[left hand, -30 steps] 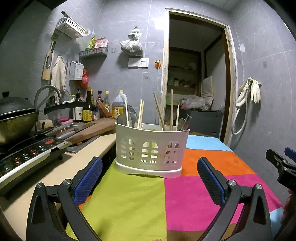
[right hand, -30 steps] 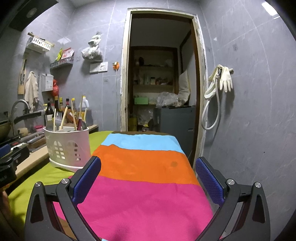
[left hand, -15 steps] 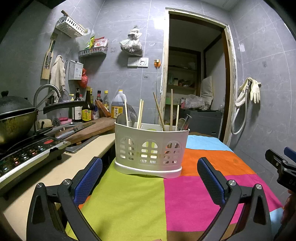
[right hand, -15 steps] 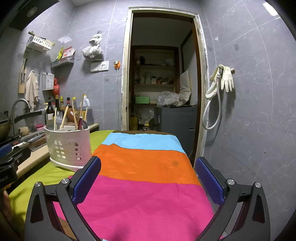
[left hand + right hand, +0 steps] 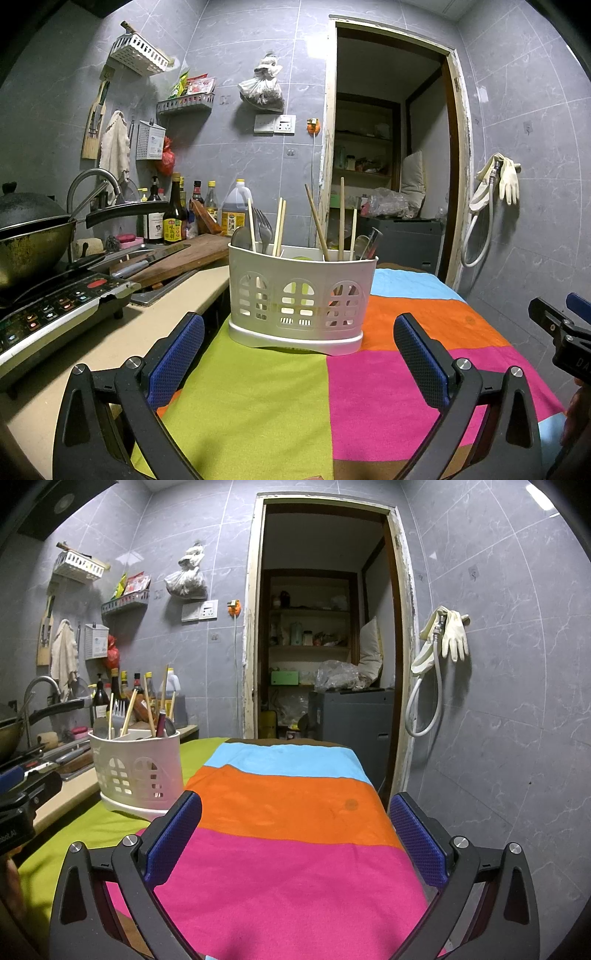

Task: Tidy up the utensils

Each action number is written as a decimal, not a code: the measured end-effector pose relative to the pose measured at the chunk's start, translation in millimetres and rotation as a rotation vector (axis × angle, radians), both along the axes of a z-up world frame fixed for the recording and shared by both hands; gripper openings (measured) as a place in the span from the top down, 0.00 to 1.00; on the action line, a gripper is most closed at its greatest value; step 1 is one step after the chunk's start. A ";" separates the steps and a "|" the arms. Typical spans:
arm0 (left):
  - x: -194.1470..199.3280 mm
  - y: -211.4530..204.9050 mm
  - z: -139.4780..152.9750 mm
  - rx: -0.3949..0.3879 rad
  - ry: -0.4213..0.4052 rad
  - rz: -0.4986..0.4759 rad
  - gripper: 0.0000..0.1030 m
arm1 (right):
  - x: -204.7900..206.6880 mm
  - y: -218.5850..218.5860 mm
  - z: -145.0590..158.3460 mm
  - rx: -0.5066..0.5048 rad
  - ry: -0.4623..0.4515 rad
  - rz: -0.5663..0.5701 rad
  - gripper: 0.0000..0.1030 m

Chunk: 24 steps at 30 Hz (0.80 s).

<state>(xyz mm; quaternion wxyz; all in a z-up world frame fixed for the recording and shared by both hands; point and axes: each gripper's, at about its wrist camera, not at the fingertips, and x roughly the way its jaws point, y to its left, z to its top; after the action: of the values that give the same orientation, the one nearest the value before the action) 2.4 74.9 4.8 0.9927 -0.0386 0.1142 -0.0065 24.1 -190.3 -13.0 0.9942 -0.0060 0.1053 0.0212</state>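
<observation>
Upright on the striped tablecloth (image 5: pixel 255 398), the white utensil caddy (image 5: pixel 301 299) stands on the green panel, close to where it meets the orange and pink ones, near the table edge that faces the counter (image 5: pixel 122 332). Its front wall has arched cut-outs, and it sits on a shallow white base. Wooden chopsticks (image 5: pixel 316 221) lean out of it at several angles; a metal fork (image 5: pixel 263 229) and a spoon (image 5: pixel 241 236) rise from its left compartment, and more metal handles show at the right end. The middle compartment looks bare through the cut-out, showing only green cloth behind.

The left gripper (image 5: pixel 297 360) points straight at the caddy with its blue-padded fingers (image 5: pixel 175 360) spread wide and nothing between them; it is short of the caddy, not touching it. The right gripper (image 5: pixel 295 838) is equally wide apart and grips nothing, aimed over the pink and orange stripes toward the open doorway (image 5: pixel 325 627), with the caddy off to its left. Each tool shows at the edge of the other's view.

Beside the table, the counter carries a wooden cutting board (image 5: pixel 184 254) with a knife (image 5: pixel 147 260) on it, an induction cooker (image 5: pixel 55 306) under a dark wok (image 5: pixel 29 243), and a row of sauce bottles (image 5: pixel 173 218) by the tap. Rubber gloves (image 5: pixel 452 631) hang on the grey tiled wall right of the doorway.
</observation>
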 end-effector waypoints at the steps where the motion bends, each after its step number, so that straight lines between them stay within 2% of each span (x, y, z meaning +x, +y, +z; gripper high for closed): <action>1: 0.1 -0.1 -0.1 0.001 0.001 0.000 0.02 | 0.0 0.1 -0.1 0.000 0.000 0.000 0.00; 24: 0.5 0.5 -0.4 0.002 0.003 0.000 0.02 | 2.2 4.1 -4.2 -0.001 0.008 0.001 0.00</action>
<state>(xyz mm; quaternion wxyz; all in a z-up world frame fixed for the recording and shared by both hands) 2.9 75.4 4.4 0.9925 -0.0377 0.1158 -0.0062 26.3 -186.1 -17.2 0.9938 -0.0065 0.1092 0.0217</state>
